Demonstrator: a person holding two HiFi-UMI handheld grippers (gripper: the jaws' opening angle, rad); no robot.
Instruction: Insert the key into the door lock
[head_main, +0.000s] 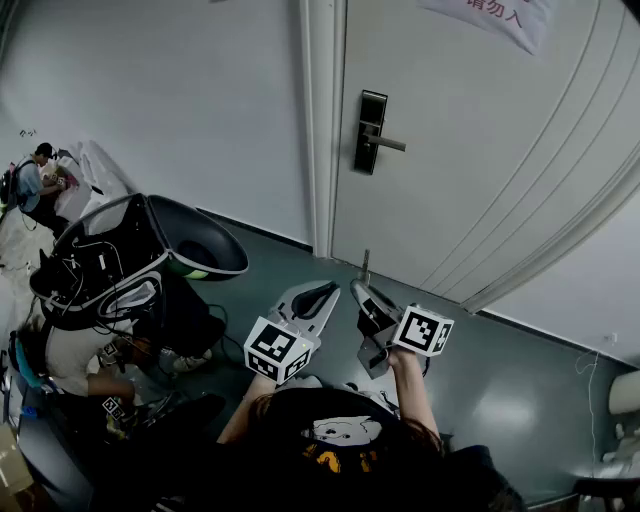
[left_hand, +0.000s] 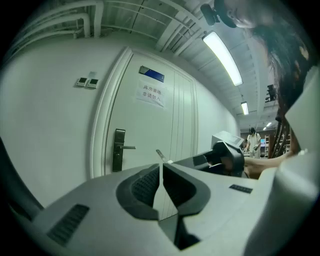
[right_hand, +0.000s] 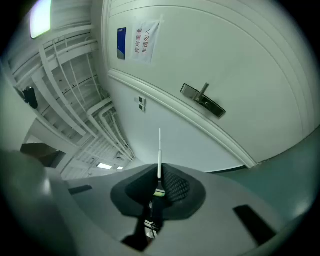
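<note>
White paint covers the door (head_main: 480, 150) and the wall (head_main: 180, 90) beside it; the floor (head_main: 520, 370) below is a smooth grey-green with a dull sheen. A black lock (head_main: 369, 132) with a silver handle (head_main: 388, 143) sits on the door's left edge, close to the frame. A paper notice (head_main: 500, 15) with red print hangs high on the door, and the left gripper view shows a small blue plate (left_hand: 151, 74) above it. Two switches (left_hand: 86, 82) are set in the wall left of the frame. Overhead run white pipes (right_hand: 65, 75) and a long strip lamp (left_hand: 222, 57).

The right gripper (head_main: 362, 290) is held low in front of the door, its fingers (right_hand: 177, 187) clamped on the key (right_hand: 159, 150). The thin metal blade juts straight out past the fingertips towards the door. The key is below the lock and well apart from it, touching neither door nor lock.

The left gripper (head_main: 322, 292) hovers just beside the right one, on its left. Its fingers (left_hand: 140, 187) are pressed together with nothing between them.

At the left of the room stands a dark, shell-shaped rig (head_main: 150, 250) strung with cables. Farther back, by the wall, a person (head_main: 35, 180) sits. Another person stands far down the room in the left gripper view, too small to make out.
</note>
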